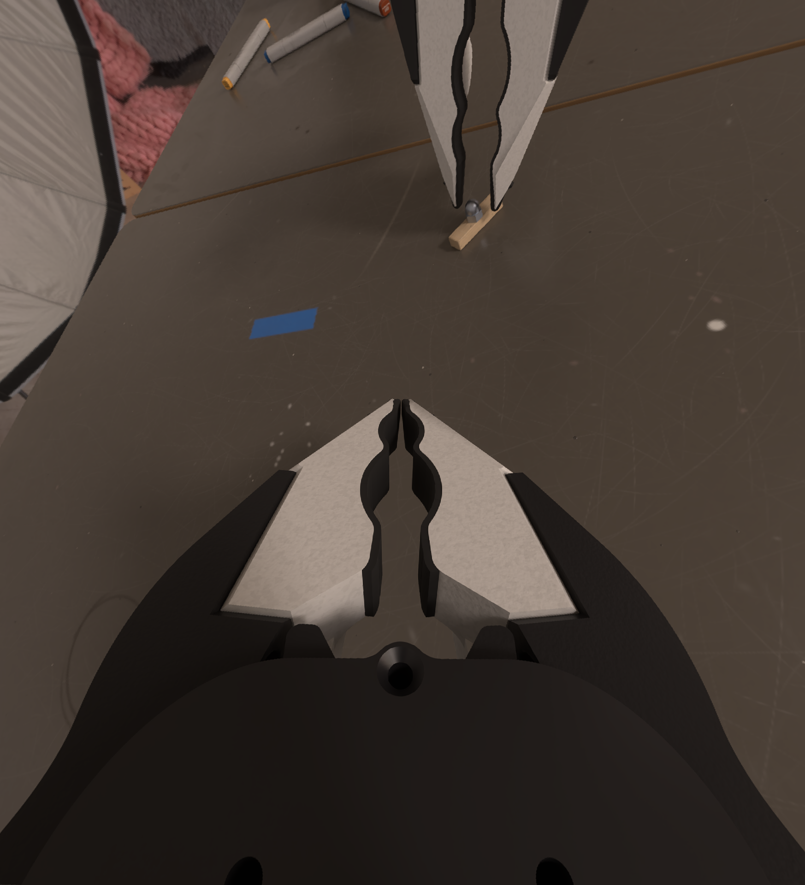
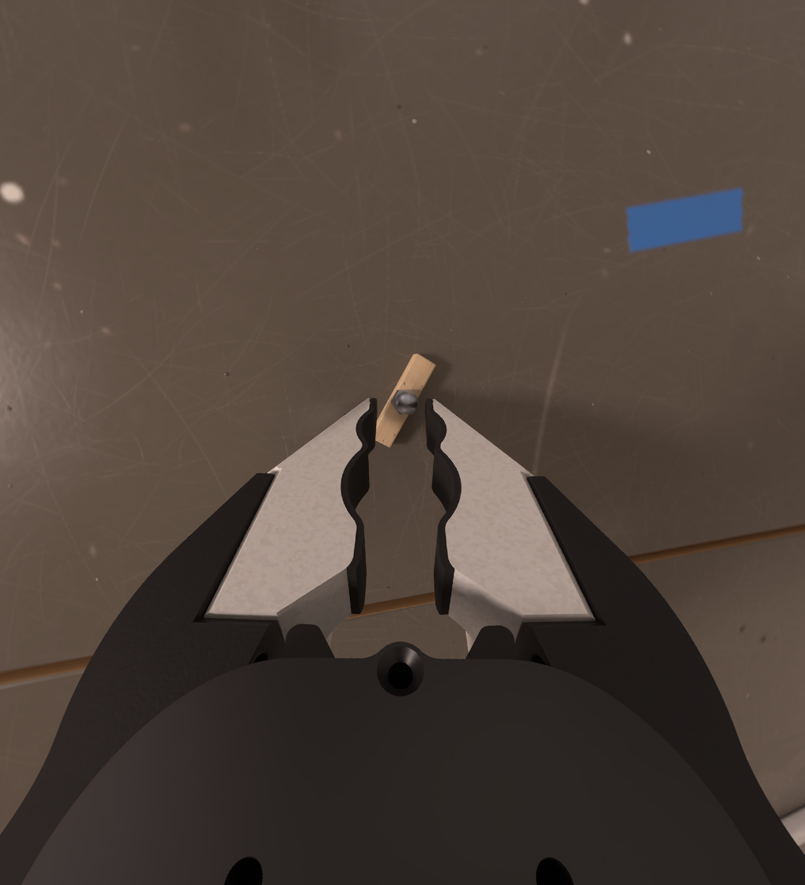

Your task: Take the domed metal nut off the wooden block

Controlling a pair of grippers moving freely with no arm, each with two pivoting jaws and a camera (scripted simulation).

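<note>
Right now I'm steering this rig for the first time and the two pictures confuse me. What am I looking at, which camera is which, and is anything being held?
Each picture comes from a camera mounted on one two-finger gripper, looking forward along its white fingers.

In the left wrist view, the left gripper is shut on nothing, hovering over the scratched grey-brown table. Farther off it shows the right gripper pointing down.

In the right wrist view, the right gripper is open, its fingertips either side of the small domed metal nut, which sits on the short pale wooden block. Nothing is held yet.

Also on the table: a blue tape rectangle and, at the far edge, white marker pens. Beside the table are a pink knitted cloth and a white fabric panel.
</note>
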